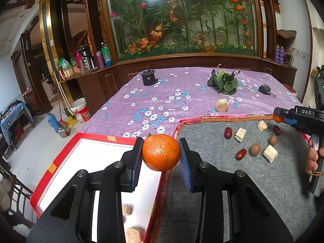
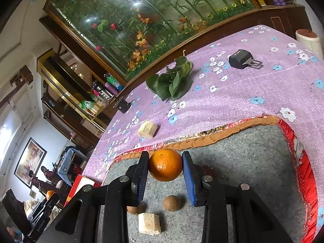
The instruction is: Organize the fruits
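The box (image 1: 60, 162) lies at nine o'clock of the mat (image 1: 232, 172) on the tabletop (image 1: 162, 101); the leafy plant (image 1: 223, 82) sits at twelve.

From the left wrist we look forward and slightly down along our left gripper (image 1: 161, 151), close over the seam between the red box (image 1: 60, 158) on the left and the grey mat (image 1: 263, 182) on the right. From the right wrist we look along our right gripper (image 2: 165, 165), rolled to one side, low and close over the same mat (image 2: 253, 162). Both views share the mat, the purple cloth (image 1: 178, 93) beyond, the leafy greens (image 1: 223, 82) far off, and each catches the other gripper at its edge.
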Motion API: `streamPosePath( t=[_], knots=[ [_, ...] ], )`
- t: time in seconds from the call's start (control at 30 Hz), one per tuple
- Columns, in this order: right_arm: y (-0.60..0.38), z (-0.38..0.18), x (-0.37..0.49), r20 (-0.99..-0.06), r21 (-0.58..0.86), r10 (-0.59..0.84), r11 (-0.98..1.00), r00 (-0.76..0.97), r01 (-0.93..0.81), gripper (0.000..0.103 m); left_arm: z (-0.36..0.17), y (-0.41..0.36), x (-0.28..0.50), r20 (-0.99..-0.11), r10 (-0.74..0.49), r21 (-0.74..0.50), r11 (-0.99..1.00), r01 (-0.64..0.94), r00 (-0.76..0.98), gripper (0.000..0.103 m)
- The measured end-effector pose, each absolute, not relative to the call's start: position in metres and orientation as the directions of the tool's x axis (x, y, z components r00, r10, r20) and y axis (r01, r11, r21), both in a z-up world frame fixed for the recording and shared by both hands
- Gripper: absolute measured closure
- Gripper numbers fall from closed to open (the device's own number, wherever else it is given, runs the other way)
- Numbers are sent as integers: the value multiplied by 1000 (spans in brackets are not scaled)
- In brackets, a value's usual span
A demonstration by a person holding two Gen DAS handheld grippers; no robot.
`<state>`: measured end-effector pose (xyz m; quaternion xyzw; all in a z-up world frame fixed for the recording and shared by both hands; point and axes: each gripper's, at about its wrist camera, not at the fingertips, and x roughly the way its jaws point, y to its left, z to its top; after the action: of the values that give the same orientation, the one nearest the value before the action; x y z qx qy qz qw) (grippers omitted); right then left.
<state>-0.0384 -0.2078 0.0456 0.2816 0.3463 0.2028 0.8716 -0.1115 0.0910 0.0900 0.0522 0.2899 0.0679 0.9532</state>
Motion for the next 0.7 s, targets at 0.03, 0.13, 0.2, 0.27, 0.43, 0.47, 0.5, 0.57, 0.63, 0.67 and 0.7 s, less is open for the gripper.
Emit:
streamPosePath(
  t=[0.03, 0.13, 0.2, 0.27, 0.43, 0.47, 0.5, 0.57, 0.63, 0.67, 0.7],
  knots=[
    [-207, 46, -38, -491, 628, 546, 762, 679, -158, 71, 90, 92, -111, -547, 160, 136, 986, -101, 822, 69],
    [-205, 47, -39, -493, 625, 544, 764, 679, -159, 71, 89, 95, -112, -548, 162, 135, 985, -105, 821, 69],
    [-204, 47, -39, -490, 627, 546, 763, 679, -161, 71, 89, 98, -112, -549, 162, 129, 986, -108, 820, 69],
    [-199, 52, -42, -491, 610, 535, 775, 687, -167, 71, 89, 99, -112, -547, 165, 130, 985, -112, 820, 69],
    [-160, 69, -53, -451, 604, 597, 751, 663, -266, 71, 86, 109, -113, -550, 172, 132, 984, -119, 817, 69],
    [-147, 74, -56, -441, 601, 619, 741, 650, -299, 71, 86, 112, -114, -551, 176, 130, 984, -124, 816, 69],
    [-136, 77, -59, -434, 599, 637, 732, 637, -324, 71, 85, 116, -114, -552, 180, 128, 983, -130, 814, 69],
    [-106, 84, -64, -416, 596, 683, 703, 601, -387, 71, 84, 123, -116, -555, 189, 123, 982, -145, 810, 69],
    [-75, 89, -68, -396, 612, 732, 661, 555, -434, 71, 83, 131, -118, -554, 200, 120, 980, -160, 808, 69],
    [-62, 90, -69, -388, 619, 750, 643, 537, -451, 71, 83, 136, -120, -553, 207, 119, 978, -170, 807, 69],
    [-48, 91, -70, -384, 621, 763, 631, 521, -466, 71, 83, 142, -122, -551, 220, 120, 975, -185, 805, 69]
  ],
)
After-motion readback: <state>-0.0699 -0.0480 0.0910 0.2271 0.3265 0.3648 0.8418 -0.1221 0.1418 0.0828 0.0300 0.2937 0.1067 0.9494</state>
